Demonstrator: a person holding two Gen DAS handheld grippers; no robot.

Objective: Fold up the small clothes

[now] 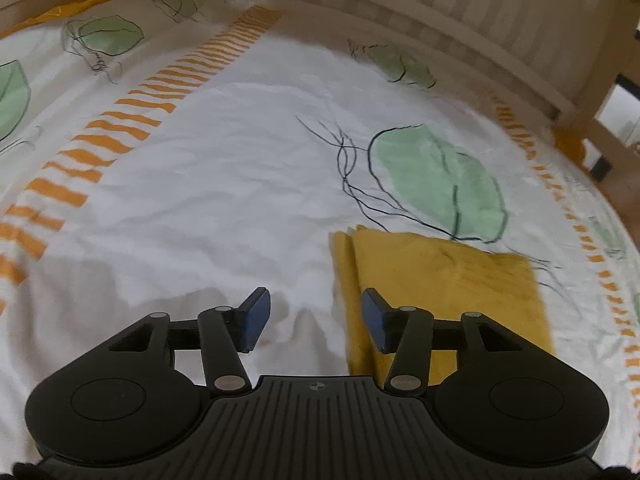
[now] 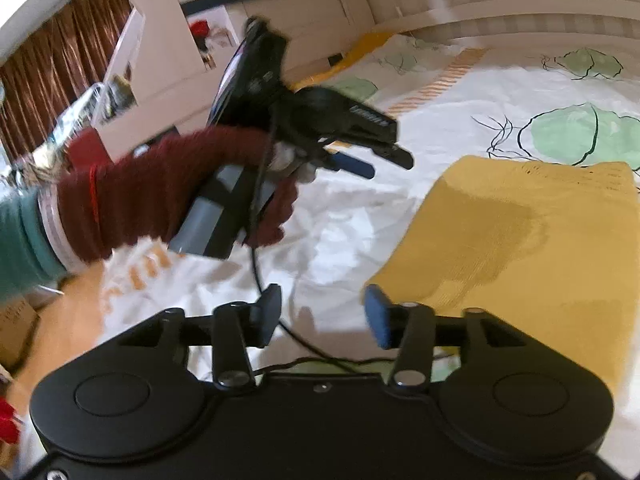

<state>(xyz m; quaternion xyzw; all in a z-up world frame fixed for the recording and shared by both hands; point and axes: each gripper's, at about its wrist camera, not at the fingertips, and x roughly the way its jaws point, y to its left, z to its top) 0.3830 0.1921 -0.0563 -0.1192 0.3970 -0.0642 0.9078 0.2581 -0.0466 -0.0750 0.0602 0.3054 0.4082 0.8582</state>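
A mustard-yellow small garment (image 1: pixel 444 292) lies folded flat on the white bedspread (image 1: pixel 224 168); it also shows in the right wrist view (image 2: pixel 520 248). My left gripper (image 1: pixel 314 322) is open and empty, hovering just left of the garment's left edge. My right gripper (image 2: pixel 322 316) is open and empty, above the sheet at the garment's near left corner. The left gripper also shows in the right wrist view (image 2: pixel 360 160), held by a hand in a dark red glove (image 2: pixel 160 188), above the bed to the garment's left.
The bedspread has green leaf prints (image 1: pixel 440 180) and orange striped bands (image 1: pixel 132 116). A pale wooden headboard (image 1: pixel 440 12) runs along the far side. A black cable (image 2: pixel 256 240) hangs from the left gripper. Shelves and a brown curtain (image 2: pixel 52 76) stand at left.
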